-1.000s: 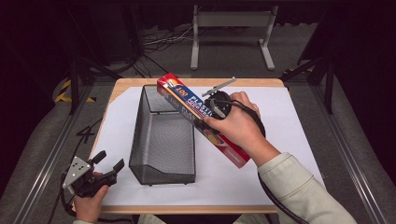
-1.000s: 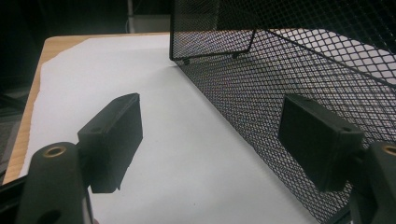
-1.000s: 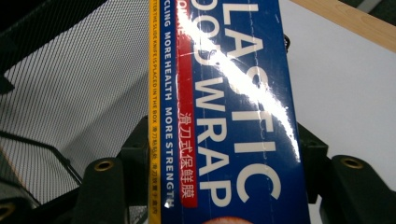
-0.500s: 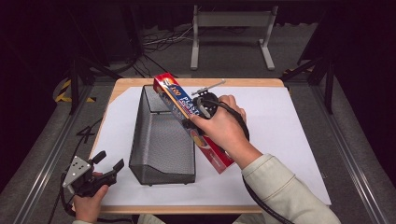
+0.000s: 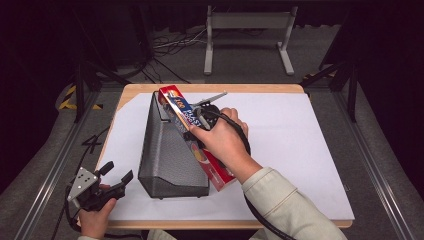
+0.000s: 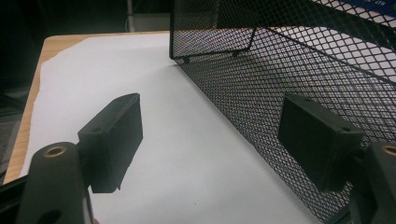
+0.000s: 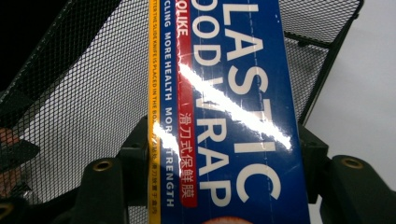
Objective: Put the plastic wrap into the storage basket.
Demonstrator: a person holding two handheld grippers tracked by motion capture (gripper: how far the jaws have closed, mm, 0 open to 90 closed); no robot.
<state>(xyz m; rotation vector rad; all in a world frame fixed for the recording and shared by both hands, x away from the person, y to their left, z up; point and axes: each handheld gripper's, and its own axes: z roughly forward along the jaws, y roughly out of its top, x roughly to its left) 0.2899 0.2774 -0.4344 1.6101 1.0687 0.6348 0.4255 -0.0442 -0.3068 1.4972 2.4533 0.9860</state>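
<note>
A long red-and-blue box of plastic food wrap (image 5: pixel 186 120) lies tilted across the right rim of a black mesh basket (image 5: pixel 167 155). My right gripper (image 5: pixel 204 116) is shut on the box near its middle, and the person's hand covers the jaws. In the right gripper view the box (image 7: pixel 233 93) fills the space between the two jaws of the right gripper (image 7: pixel 223 151), with the basket's mesh (image 7: pixel 79 93) behind it. My left gripper (image 5: pixel 114 176) stands open at the table's front left corner. Its jaws (image 6: pixel 219 140) face the basket's side wall (image 6: pixel 299 70) with nothing between them.
A white sheet (image 5: pixel 300 135) covers most of the wooden table (image 5: pixel 250 88). A metal stand (image 5: pixel 247 20) and cables lie on the floor beyond the far edge. Metal rails run along both sides of the table.
The right gripper has carried the box leftward, from beside the basket to over its right rim. The left gripper has stayed where it was, open.
</note>
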